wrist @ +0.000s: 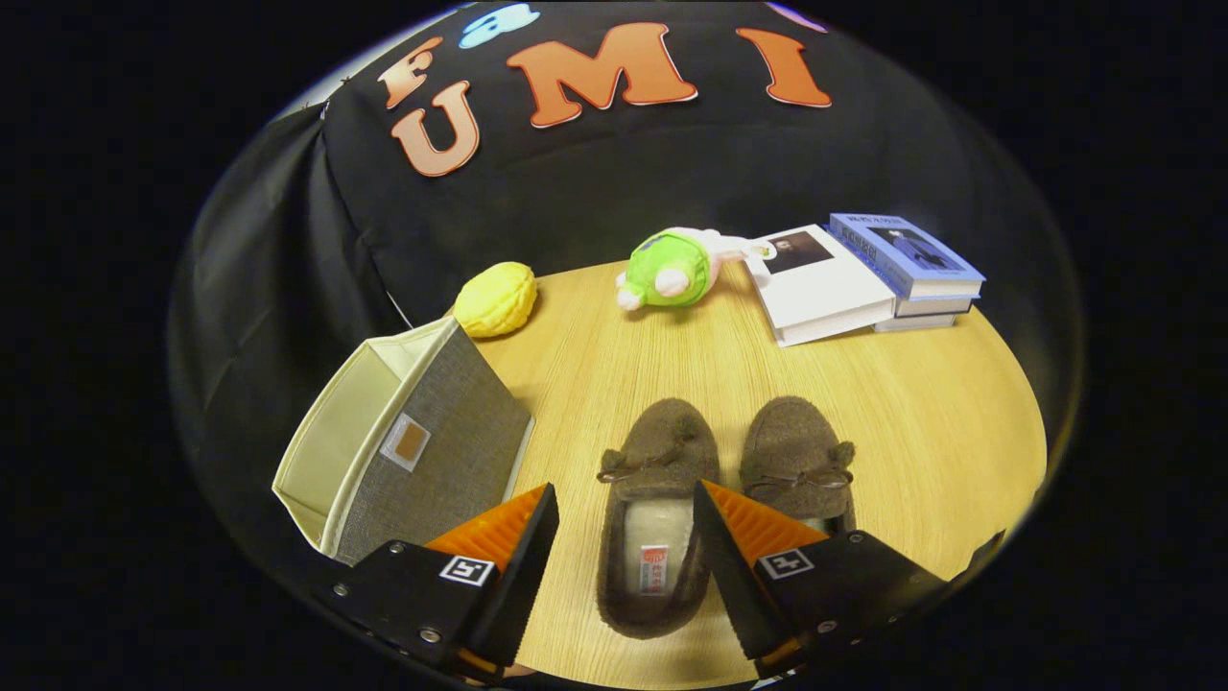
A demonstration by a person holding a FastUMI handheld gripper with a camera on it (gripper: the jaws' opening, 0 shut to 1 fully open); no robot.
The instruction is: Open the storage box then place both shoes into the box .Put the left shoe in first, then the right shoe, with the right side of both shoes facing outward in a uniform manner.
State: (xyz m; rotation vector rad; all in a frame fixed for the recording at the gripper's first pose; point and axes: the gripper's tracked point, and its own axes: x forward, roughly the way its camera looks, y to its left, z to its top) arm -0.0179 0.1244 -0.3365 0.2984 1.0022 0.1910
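Gripper view: fingers spread wide, straddling the left shoe for pickup; storage box lies tipped beside them, right shoe waits.

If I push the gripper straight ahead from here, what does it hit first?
Most likely the left slipper: it lies between the open fingers of the gripper, toe pointing away. Height above it is unclear, so the gripper might pass over it toward the green plush toy.

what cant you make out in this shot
Gripper view:
- Right shoe: heel end hidden behind one finger of the open gripper.
- Storage box: it faces away, so most of its inside is hidden.
- Left shoe: insole label too small to read.
- Lower books: covered by the top book.
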